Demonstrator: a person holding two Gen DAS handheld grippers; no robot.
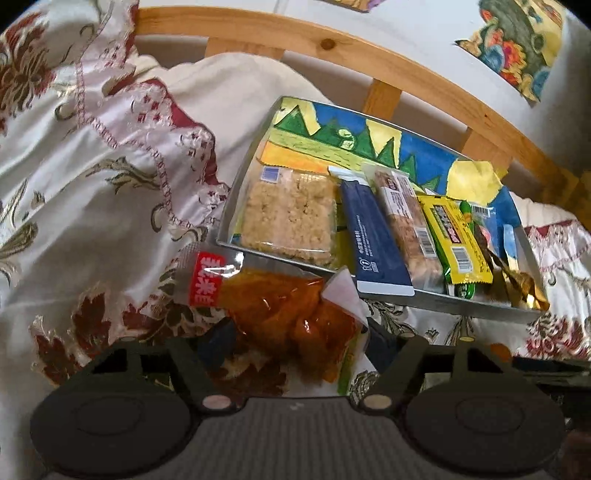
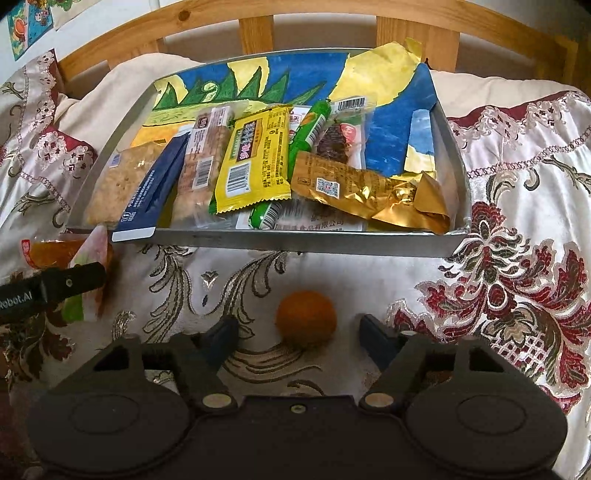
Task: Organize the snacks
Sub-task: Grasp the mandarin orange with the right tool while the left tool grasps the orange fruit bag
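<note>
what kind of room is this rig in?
Most likely a bedroom, working on a bed: an embroidered satin bedspread covers the surface, a slatted wooden headboard stands behind it, and children's drawings are stuck on the wall. The snack tray sits on the bedding.

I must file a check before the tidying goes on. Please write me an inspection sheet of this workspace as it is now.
Surface: floral bedspread, creased.
Job's things: tray lined with a painted sheet, holding wrapped snacks: rice cake, blue bar, yellow pack, gold pack. Outside it lie an orange bag and an orange.
Clutter: nothing seen.
Grippers: left gripper around the orange bag, contact hidden; right gripper open, the orange between its fingers, untouched.
Cables: nothing seen.
Surroundings: wooden headboard, pillow, pictures on the wall.
</note>
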